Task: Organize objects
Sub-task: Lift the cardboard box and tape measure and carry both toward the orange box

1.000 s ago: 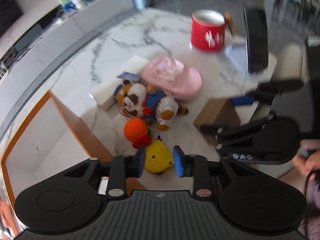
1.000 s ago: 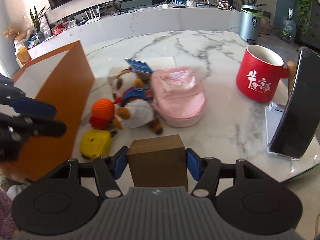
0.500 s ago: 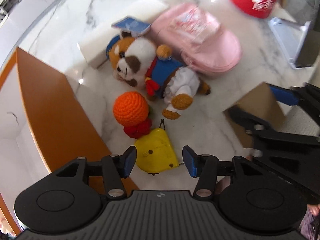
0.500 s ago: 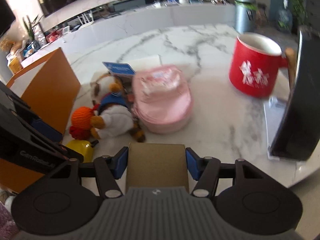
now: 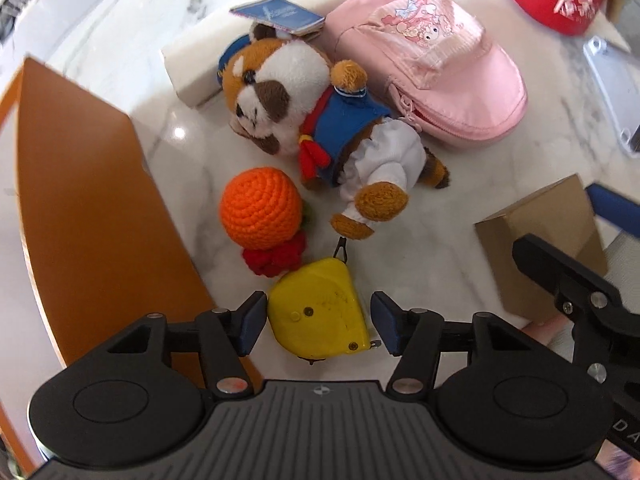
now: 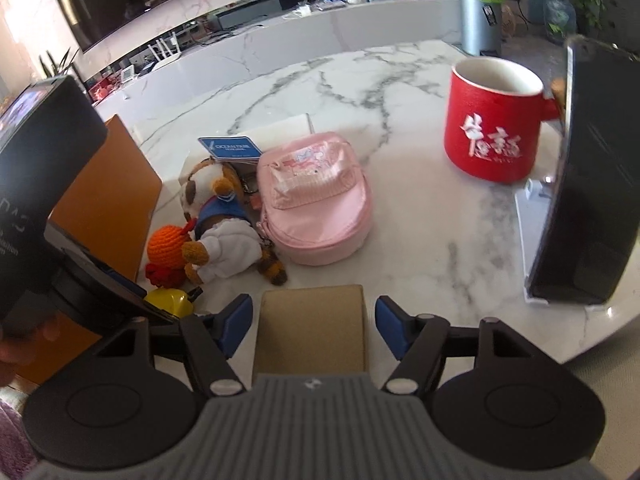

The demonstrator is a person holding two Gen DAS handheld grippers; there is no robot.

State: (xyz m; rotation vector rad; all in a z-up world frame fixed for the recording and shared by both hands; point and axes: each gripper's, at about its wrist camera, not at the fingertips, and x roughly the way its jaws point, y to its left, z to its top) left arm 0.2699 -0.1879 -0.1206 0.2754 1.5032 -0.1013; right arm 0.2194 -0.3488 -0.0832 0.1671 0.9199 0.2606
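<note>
My left gripper (image 5: pixel 319 324) is open and straddles a yellow tape measure (image 5: pixel 320 312) lying on the marble table; its blue pads stand just off each side. An orange crochet ball (image 5: pixel 260 208), a plush raccoon (image 5: pixel 320 128) and a pink pouch (image 5: pixel 432 68) lie beyond it. My right gripper (image 6: pixel 314 326) is open around a brown cardboard box (image 6: pixel 312 328), with gaps on both sides. The box also shows in the left wrist view (image 5: pixel 548 236). The tape measure is mostly hidden in the right wrist view (image 6: pixel 168 300).
An orange open box (image 5: pixel 88 216) stands at the left, close to the tape measure. A red mug (image 6: pixel 492 128) and a dark tablet on a stand (image 6: pixel 592 184) are at the right. A white block (image 5: pixel 192 68) lies behind the plush. The table edge is near.
My left gripper has moved down over the tape measure and opened wider around it. My right gripper has opened, so its pads have come off the brown box.
</note>
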